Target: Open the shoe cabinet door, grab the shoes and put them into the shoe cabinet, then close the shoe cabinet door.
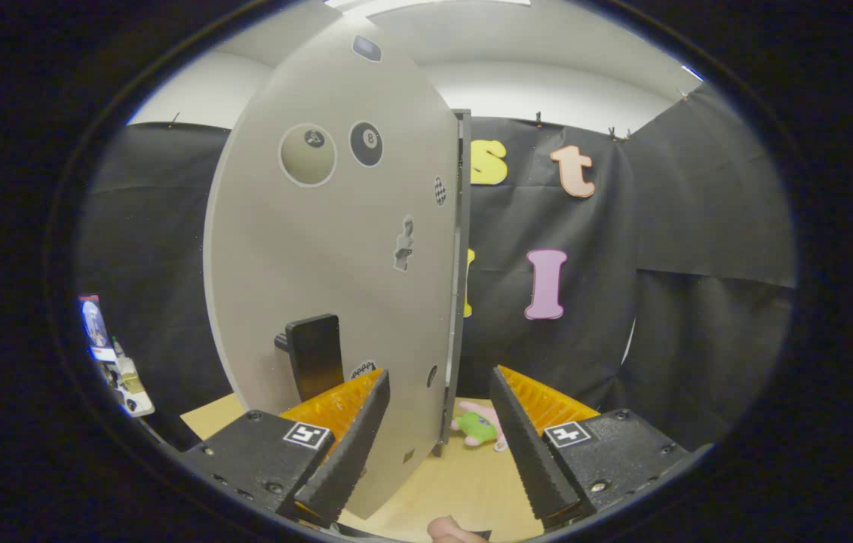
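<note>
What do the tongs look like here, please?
The tongs have two long wedge-shaped fingers with finely ribbed inner faces. Each sits on a blocky, bolted mount carrying a small square black-and-white marker.

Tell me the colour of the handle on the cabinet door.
Black. The handle stands out from the pale grey cabinet door in the gripper view, just beyond the open gripper.
</note>
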### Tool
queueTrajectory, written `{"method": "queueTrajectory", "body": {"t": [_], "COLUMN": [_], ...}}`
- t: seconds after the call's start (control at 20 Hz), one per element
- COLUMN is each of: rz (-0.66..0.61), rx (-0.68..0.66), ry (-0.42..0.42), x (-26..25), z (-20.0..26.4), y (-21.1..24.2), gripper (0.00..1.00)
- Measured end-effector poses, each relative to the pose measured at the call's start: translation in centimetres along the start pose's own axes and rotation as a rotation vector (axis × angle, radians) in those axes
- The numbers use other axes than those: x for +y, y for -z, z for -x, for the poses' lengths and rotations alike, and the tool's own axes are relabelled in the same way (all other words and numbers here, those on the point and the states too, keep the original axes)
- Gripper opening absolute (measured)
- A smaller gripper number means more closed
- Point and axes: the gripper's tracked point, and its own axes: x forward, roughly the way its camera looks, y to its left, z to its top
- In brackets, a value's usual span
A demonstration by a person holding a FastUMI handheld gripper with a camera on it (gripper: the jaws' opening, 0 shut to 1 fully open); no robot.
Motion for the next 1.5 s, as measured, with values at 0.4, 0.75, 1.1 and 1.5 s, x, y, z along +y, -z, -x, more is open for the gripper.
{"method": "queueTrajectory", "body": {"t": [0.4,0.75,1.1,1.5], "rz": [0.019,-0.008,-0.018,-0.023], "rx": [0.005,-0.012,-0.035,-0.065], "ry": [0.029,0.016,-0.040,0.008], "x": [3.6,7.5,14.1,16.8], "z": [-2.0,-3.9,-8.7,-6.1], "y": [-0.5,-0.6,-0.9,0.4], "gripper": [0.89,0.89,0.92,0.96]}}
